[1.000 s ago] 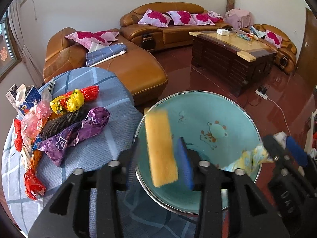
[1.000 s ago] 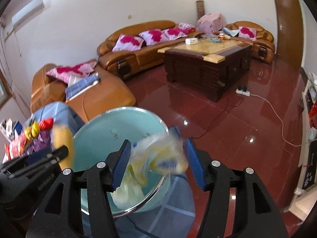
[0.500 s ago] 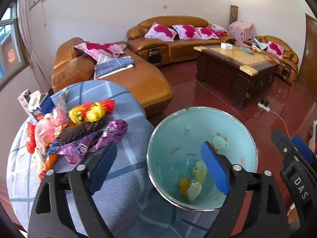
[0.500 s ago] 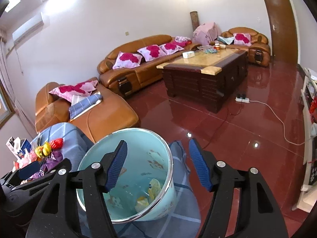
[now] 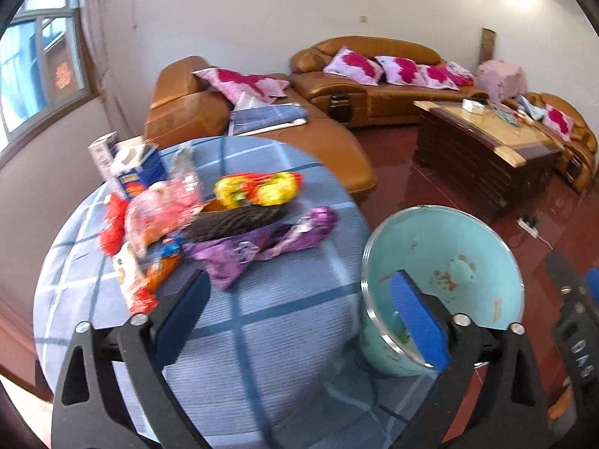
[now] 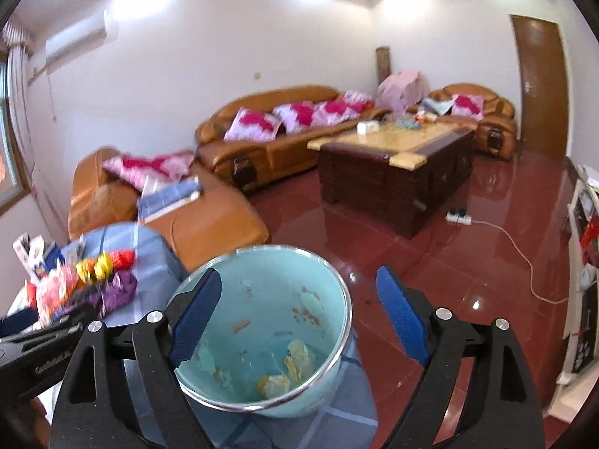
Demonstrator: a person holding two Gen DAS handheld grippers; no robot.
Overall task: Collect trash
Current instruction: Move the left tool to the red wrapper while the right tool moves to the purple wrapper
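On the round table (image 5: 262, 336), the basin (image 5: 468, 239) stands right of the wrapper pile (image 5: 232, 224); scraps (image 6: 295, 359) lie in the basin

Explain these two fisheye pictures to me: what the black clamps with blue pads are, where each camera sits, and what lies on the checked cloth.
Each picture comes from a camera on a hand-held two-finger gripper, looking along its fingers. The left gripper and the right gripper both have jaws opening, with nothing between them. On the round table under a blue checked cloth lies a pile of colourful snack wrappers. At its edge stands a light turquoise enamel basin with a few yellowish scraps at the bottom.
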